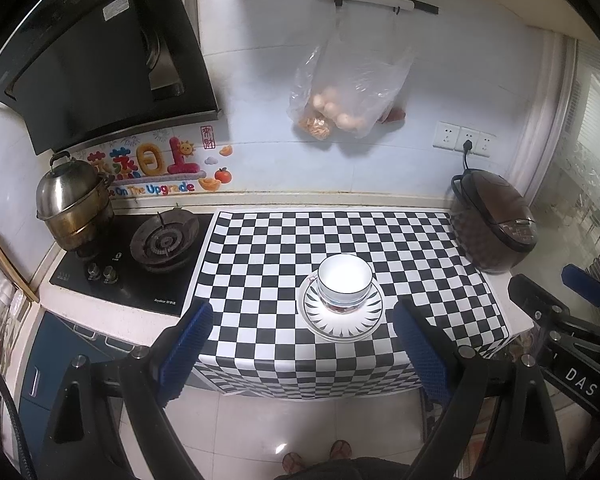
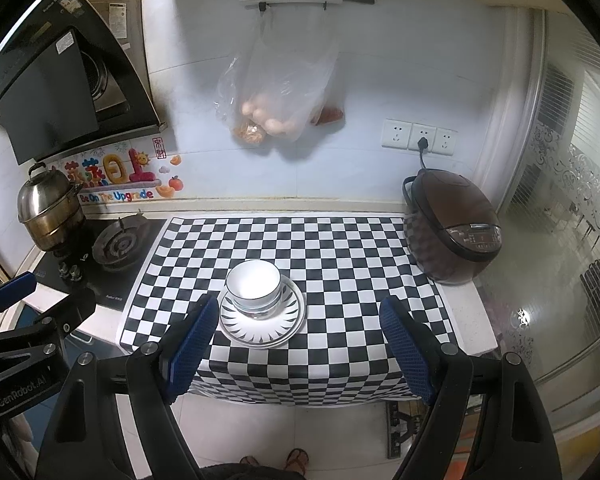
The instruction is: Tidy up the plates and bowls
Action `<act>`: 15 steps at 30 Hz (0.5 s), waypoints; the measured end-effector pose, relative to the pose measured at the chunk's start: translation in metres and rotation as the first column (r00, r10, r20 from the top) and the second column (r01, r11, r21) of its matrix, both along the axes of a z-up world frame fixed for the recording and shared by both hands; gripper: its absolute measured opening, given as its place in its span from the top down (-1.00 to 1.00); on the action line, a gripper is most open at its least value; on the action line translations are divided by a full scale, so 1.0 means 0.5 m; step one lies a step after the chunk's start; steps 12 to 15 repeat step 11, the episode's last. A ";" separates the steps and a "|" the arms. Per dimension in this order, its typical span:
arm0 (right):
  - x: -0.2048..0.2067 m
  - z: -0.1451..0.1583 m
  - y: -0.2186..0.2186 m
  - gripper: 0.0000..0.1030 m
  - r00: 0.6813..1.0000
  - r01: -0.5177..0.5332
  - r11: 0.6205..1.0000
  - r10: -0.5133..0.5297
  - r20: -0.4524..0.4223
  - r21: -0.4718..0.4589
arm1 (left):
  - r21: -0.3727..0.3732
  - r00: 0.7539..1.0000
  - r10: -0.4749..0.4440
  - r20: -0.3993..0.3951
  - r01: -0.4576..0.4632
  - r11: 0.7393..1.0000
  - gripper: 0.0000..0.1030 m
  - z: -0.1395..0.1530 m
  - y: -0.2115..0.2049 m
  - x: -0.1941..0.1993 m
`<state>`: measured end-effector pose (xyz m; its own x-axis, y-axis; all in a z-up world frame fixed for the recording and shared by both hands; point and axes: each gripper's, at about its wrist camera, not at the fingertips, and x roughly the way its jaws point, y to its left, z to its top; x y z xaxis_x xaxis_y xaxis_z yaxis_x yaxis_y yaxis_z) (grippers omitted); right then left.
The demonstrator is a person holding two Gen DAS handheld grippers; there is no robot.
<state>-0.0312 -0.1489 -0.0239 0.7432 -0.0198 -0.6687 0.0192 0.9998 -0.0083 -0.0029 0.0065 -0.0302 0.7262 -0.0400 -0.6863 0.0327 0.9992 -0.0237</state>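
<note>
White bowl point(image 1: 344, 282) stacked on plates point(image 1: 342, 314) — left tool point(image 1: 302, 344) and right tool point(image 2: 298, 338) both agape, empty.

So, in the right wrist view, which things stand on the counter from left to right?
Steel steamer pot → gas burner → bowl stacked on the patterned plates → brown rice cooker.

Even, cool indoor light — glare whitens the bowl point(image 1: 344, 280) inside. Fisheye bends edges; corners go black.
</note>
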 end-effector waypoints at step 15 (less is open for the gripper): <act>-0.001 0.002 0.001 -0.65 1.000 0.002 1.000 -0.002 0.002 0.003 | -0.002 1.000 -0.001 0.007 0.001 1.000 -0.79 0.002 0.008 -0.002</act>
